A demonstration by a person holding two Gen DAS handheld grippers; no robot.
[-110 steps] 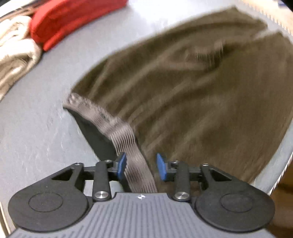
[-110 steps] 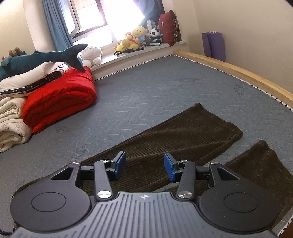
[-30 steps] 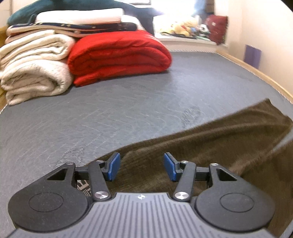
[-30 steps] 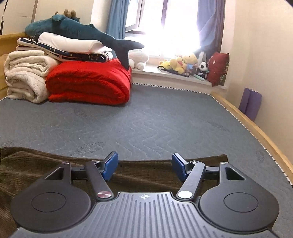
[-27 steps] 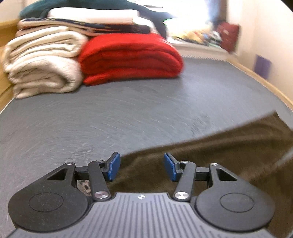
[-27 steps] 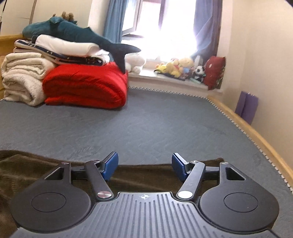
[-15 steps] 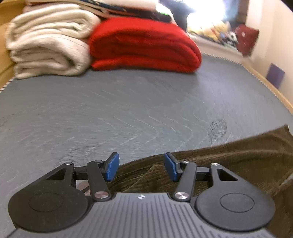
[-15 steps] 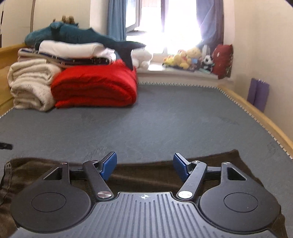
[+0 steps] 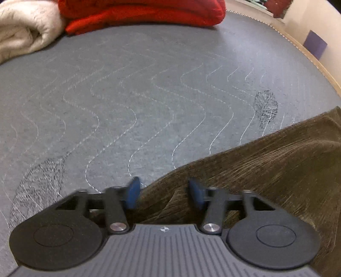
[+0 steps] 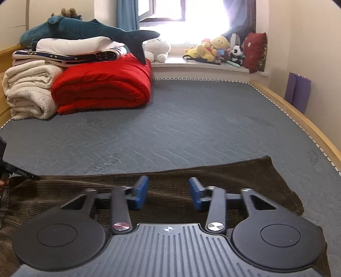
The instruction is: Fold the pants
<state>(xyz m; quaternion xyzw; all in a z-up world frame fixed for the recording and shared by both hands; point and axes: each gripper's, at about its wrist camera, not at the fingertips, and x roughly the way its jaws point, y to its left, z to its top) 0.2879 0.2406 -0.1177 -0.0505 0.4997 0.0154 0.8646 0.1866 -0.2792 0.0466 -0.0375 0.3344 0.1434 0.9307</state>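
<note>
Left wrist view: the left gripper (image 9: 163, 192), jaws spread and gripping nothing, hangs over the near edge of the brown pants (image 9: 266, 170), which run from between the blue pads toward 3 o'clock across the grey mattress (image 9: 138, 95). A red quilt (image 9: 140, 10) lies at 12 o'clock. Right wrist view: the right gripper (image 10: 168, 192), likewise spread and empty, sits above the pants (image 10: 213, 172), laid flat as a band from 9 to 3 o'clock.
</note>
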